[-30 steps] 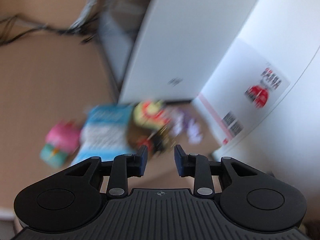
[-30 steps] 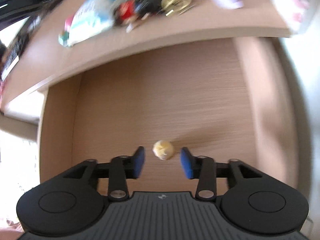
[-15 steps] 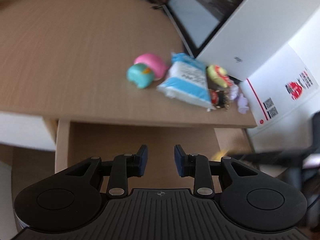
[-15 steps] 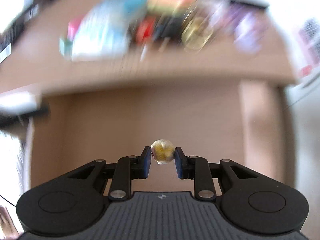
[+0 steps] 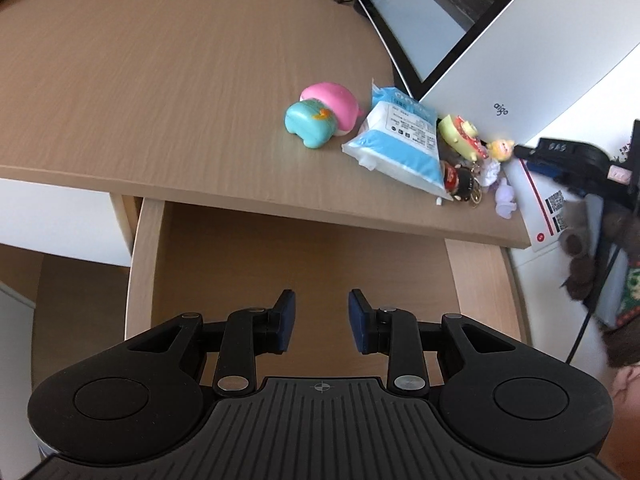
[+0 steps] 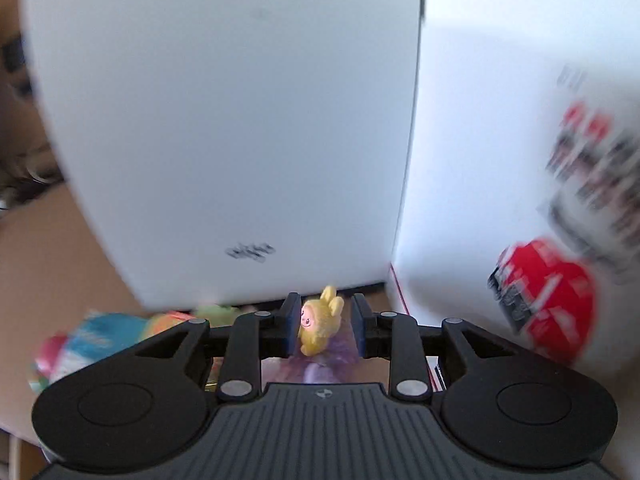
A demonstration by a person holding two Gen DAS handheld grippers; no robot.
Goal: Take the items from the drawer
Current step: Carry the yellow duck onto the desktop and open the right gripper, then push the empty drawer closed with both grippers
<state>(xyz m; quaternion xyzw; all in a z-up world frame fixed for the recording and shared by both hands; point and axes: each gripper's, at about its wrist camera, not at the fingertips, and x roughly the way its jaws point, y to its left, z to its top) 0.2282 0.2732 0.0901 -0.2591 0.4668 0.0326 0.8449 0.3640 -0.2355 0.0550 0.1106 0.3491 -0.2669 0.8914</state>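
The wooden drawer point(image 5: 144, 264) is pulled out under the desk, and its floor is bare. My left gripper point(image 5: 321, 322) hangs open over it with nothing between its fingers. My right gripper point(image 6: 326, 326) is shut on a small yellow toy figure point(image 6: 320, 324), which leans against the left pad. It holds the toy low over the desk, in front of the white case point(image 6: 240, 120). In the left wrist view, the yellow toy point(image 5: 500, 149) shows at the tip of the right gripper point(image 5: 514, 151), beside the other items.
On the desk point(image 5: 160, 80) lie a pink and teal toy point(image 5: 320, 116), a blue tissue packet point(image 5: 400, 140), a green and red toy point(image 5: 460, 136), a red and black keychain point(image 5: 456, 178) and a purple figure point(image 5: 505, 196). A monitor point(image 5: 424, 12) and a labelled white carton point(image 5: 552, 200) stand behind.
My right gripper shut on the yellow toy in the drawer and carried it up to the desk by the white case. My left gripper drew back from the desk to above the drawer.
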